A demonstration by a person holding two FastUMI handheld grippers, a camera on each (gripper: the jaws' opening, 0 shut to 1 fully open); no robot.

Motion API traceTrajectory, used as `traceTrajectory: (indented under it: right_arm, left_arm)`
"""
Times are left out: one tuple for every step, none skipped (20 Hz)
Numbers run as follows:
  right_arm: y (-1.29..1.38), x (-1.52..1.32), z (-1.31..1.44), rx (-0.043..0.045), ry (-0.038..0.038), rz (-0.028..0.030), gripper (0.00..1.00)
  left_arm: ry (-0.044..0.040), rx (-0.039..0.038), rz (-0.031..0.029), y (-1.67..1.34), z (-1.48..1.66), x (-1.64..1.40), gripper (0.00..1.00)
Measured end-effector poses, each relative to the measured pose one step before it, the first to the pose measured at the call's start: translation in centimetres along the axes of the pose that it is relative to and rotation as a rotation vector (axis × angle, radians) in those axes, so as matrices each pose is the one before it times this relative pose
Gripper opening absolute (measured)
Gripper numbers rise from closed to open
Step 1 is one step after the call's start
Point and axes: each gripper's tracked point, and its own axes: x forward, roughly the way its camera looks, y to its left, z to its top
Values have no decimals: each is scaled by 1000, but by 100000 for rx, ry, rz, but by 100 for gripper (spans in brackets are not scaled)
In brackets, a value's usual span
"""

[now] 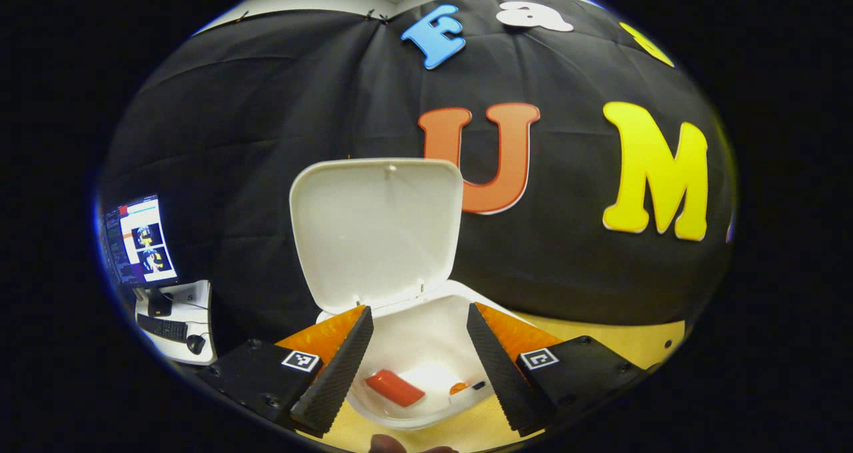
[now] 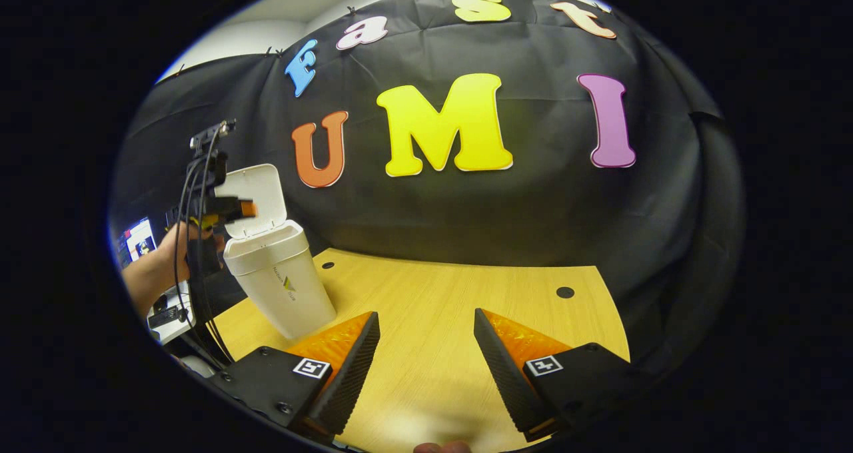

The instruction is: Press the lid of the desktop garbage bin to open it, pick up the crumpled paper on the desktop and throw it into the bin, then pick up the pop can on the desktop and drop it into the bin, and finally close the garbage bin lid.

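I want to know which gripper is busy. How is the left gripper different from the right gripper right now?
The left gripper hangs over the open bin, looking down into it; the right gripper hangs over bare wooden table, away from the bin. The left gripper is near the raised lid; the right gripper has nothing close to it. Both are open and hold nothing.

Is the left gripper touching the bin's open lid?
Apart. The left gripper view shows the left gripper, jaws open, over the bin mouth, clear of the raised lid.
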Motion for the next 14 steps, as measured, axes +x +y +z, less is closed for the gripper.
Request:
traceTrajectory:
  right_arm:
    - [235,105,185,827,-212,1077,90]
    - [106,120,297,175,-716,860,90]
    - [-28,41,378,-260,-808,623,90]
    - [-220,15,152,-358,-570,327,90]
    - [-322,13,224,234,-311,37,90]
    - [-344,76,175,784,-269,-418,91]
    - [-492,178,119,961,-54,-580,90]
    - [-402,95,178,847,-25,-477,90]
    - [-392,194,250,626,94,-355,90]
    - [-275,273,221,437,-38,-271,90]
    - [-237,170,339,382,-439,-302,90]
    - [-165,162,372,411,-603,-398,90]
    - [-142,183,335,515,-474,-466,91]
    - [-20,186,140,387,-239,-386,91]
  left_arm:
    - [-2771,-1246,2127,-173,2185,-221,93]
    - [-2964,-604,1587,-190,1848,-43,93]
    - [-2901,285,1849,-11,1648,39,93]
    - [-2067,238,2284,-110,1973,-386,93]
    - [-1711,-275,1680,205,1065,296,93]
    - [-1349,-739,2152,226,1026,459,93]
    - [-566,-1232,2233,178,1038,584,93]
    - [-403,-1570,2472,291,815,577,93]
    - [-256,-1097,2907,294,954,877,92]
    - [813,-935,2552,45,595,1036,92]
    - [1413,-1044,2195,-26,338,1060,92]
    - [1850,-831,2029,-24,67,1202,93]
    - [2649,-566,1432,-94,-100,1164,95]
    - [2108,-685,2263,305,-337,1023,95]
